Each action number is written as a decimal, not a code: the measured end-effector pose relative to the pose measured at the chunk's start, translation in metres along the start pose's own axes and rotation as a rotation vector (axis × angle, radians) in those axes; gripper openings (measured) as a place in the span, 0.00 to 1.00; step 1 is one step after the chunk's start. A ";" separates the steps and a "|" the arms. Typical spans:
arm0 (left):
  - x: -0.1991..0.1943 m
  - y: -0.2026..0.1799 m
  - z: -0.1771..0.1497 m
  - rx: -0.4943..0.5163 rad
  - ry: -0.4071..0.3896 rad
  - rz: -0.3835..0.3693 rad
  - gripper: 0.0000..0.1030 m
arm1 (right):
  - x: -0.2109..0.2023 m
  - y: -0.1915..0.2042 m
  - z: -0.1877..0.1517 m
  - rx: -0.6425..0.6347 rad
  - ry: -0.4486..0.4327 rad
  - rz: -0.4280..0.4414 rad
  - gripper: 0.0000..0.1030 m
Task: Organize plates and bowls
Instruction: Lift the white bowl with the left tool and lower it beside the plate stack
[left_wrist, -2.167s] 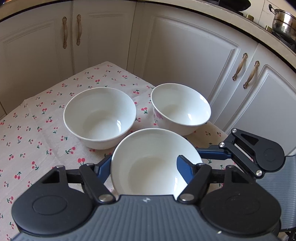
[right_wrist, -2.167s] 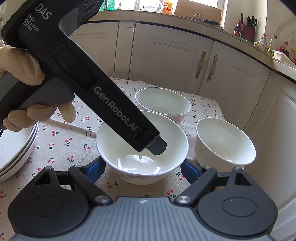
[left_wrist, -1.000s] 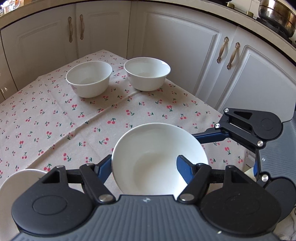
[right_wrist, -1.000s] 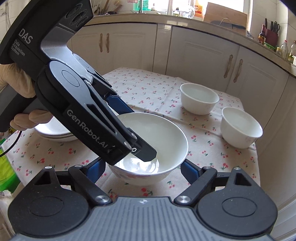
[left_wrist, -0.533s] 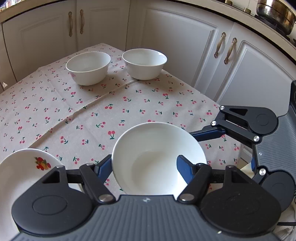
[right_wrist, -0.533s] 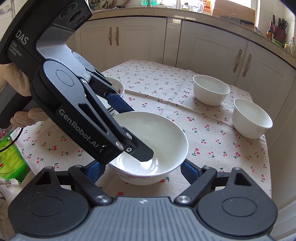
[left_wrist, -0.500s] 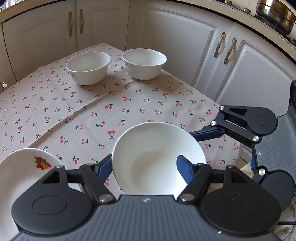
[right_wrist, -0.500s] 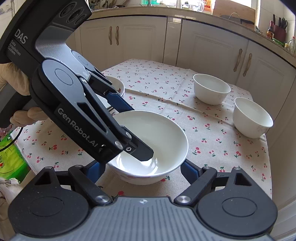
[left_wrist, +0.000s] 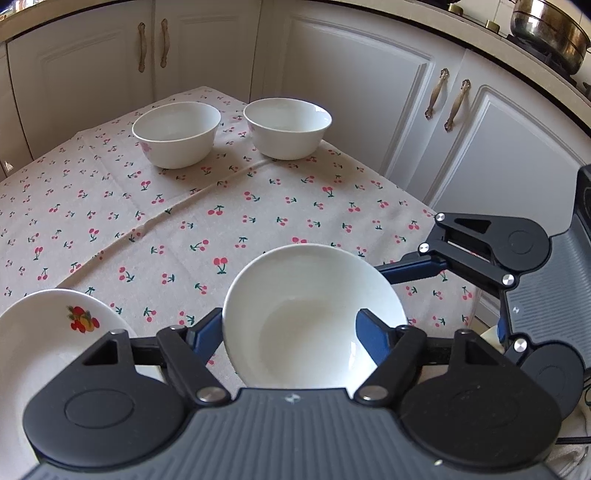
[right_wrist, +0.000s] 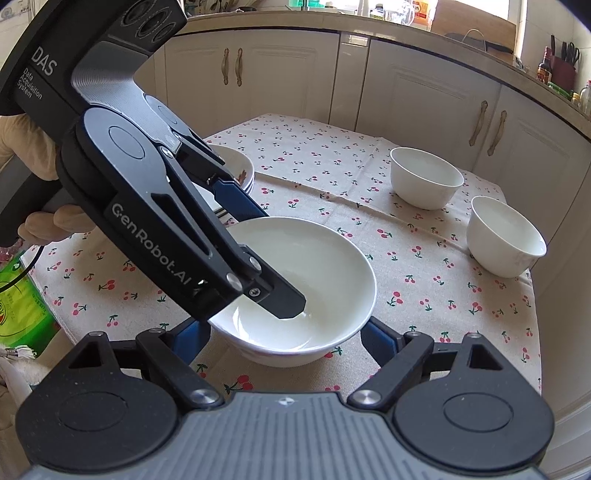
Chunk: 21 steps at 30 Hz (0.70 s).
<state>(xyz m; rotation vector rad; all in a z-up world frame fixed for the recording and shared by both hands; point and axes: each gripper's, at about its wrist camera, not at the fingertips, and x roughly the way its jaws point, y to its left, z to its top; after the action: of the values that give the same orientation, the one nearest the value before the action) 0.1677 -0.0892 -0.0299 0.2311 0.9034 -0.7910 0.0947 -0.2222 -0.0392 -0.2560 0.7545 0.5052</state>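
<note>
On the tablecloth (left_wrist: 177, 229): 3 white bowls (left_wrist: 310, 317), 1 plate stack (left_wrist: 48, 332).

— Where am I working here?

— A home kitchen. I see cream cabinet doors (left_wrist: 354, 110) with ornate brass handles (left_wrist: 437, 94) across the top of the frame, and a steel pot (left_wrist: 550, 29) on the counter at upper right.

— Anything else?

— Bottles (right_wrist: 545, 68) along the countertop (right_wrist: 424, 37) at upper right in my right view, and a cherry-print tablecloth (left_wrist: 221, 206) across the middle.
</note>
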 end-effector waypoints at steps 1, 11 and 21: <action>-0.002 -0.001 0.000 0.003 -0.007 0.005 0.76 | -0.001 0.000 0.000 0.008 -0.005 0.011 0.93; -0.021 -0.013 0.011 0.030 -0.078 0.031 0.83 | -0.026 0.001 -0.002 0.017 -0.080 -0.022 1.00; -0.036 -0.024 0.024 0.045 -0.154 0.041 0.97 | -0.047 -0.015 -0.009 0.091 -0.120 -0.109 1.00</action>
<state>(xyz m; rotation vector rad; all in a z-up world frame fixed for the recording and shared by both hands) 0.1523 -0.0996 0.0158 0.2245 0.7347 -0.7811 0.0679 -0.2546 -0.0117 -0.1795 0.6411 0.3787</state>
